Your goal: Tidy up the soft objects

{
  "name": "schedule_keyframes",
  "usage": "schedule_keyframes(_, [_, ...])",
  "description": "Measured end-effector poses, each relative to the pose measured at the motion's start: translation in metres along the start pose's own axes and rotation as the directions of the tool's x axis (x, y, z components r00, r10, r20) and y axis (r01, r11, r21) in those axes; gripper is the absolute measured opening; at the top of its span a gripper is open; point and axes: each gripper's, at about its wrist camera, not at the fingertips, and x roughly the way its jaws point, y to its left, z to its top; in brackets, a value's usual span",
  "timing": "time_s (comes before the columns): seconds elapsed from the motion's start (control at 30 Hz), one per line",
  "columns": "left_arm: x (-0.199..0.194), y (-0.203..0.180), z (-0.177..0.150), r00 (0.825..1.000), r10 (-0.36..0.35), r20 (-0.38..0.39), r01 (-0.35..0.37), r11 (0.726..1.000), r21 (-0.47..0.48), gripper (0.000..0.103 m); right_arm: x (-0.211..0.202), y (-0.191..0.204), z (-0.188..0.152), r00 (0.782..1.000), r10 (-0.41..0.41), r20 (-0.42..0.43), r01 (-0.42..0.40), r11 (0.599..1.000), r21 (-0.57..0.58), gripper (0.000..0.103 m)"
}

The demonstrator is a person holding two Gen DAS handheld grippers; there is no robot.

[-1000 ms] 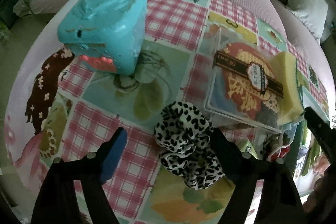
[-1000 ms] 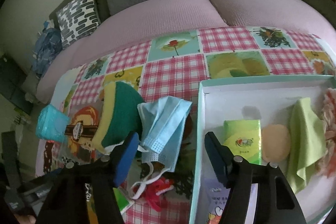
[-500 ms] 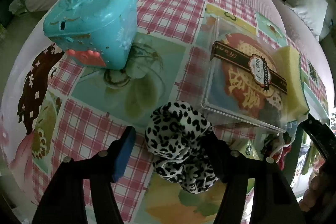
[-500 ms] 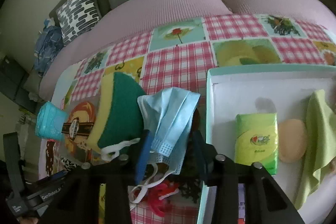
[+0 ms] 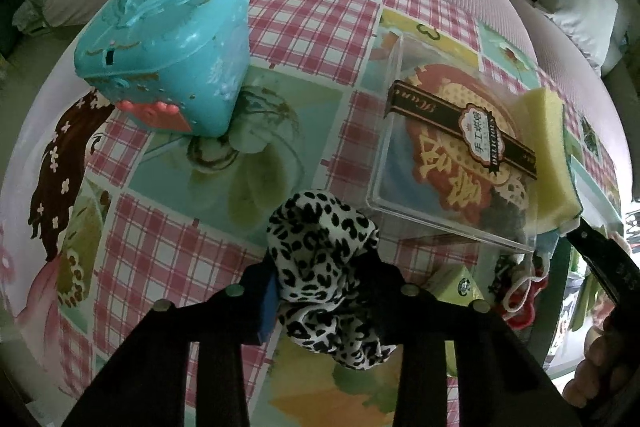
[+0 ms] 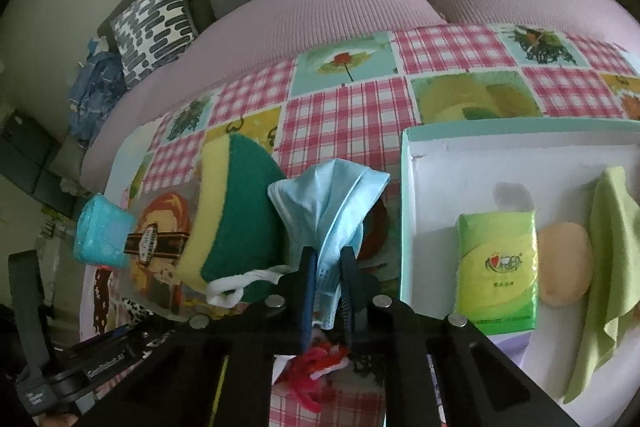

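Observation:
A black-and-white leopard-print scrunchie (image 5: 316,227) lies on the checked tablecloth (image 5: 160,247) just in front of a clear plastic box (image 5: 452,155). My left gripper (image 5: 320,275) points steeply down and its jaws are closing, with the scrunchie bunched up between the pads. In the right wrist view a light blue face mask (image 6: 332,195) is pinched between the pads of my right gripper (image 6: 328,259), which is shut on it. The mask's free part stands up above the fingertips, beside a green-and-yellow sponge (image 6: 236,211).
A teal lidded box (image 5: 168,47) stands at the far left. On the right a white tray (image 6: 440,163) holds a green tissue pack (image 6: 498,267), a beige round puff (image 6: 564,275) and a green cloth (image 6: 612,247). Red cord (image 6: 316,367) lies under the right gripper. A pink sofa runs behind.
Both grippers have narrowed from wide open. The left one now squeezes the leopard scrunchie; the right one has shut on the blue mask, which is gathered upward.

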Motion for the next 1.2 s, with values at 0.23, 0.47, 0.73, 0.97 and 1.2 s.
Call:
schedule_keyframes(0.23, [-0.013, 0.016, 0.000, 1.000, 0.011, 0.000, -0.011, 0.999, -0.036, 0.041, -0.013, -0.002, 0.002, 1.000, -0.012, 0.025, 0.012, 1.000, 0.005, 0.012])
schedule_keyframes(0.47, [-0.043, 0.025, 0.002, 0.997, -0.016, 0.078, 0.020, 0.999, -0.049, 0.067, -0.023, -0.001, 0.003, 0.999, -0.027, 0.048, 0.027, 1.000, -0.002, 0.012])
schedule_keyframes(0.73, [-0.083, 0.012, 0.008, 0.985, -0.011, 0.173, 0.017, 0.999, -0.033, 0.068, -0.029, -0.002, 0.002, 0.998, -0.029, 0.054, 0.030, 1.000, -0.005, 0.012])
schedule_keyframes(0.97, [-0.094, -0.043, 0.022, 0.975, -0.079, 0.207, 0.065, 0.995, 0.075, 0.067, -0.034, -0.002, 0.003, 0.998, 0.000, 0.057, 0.000, 1.000, -0.006, 0.012])
schedule_keyframes(1.2, [-0.078, -0.094, 0.028, 0.976, -0.151, 0.158, 0.128, 0.980, 0.151, 0.066, -0.034, -0.007, 0.003, 0.999, 0.018, 0.048, -0.019, 1.000, 0.012, 0.012])
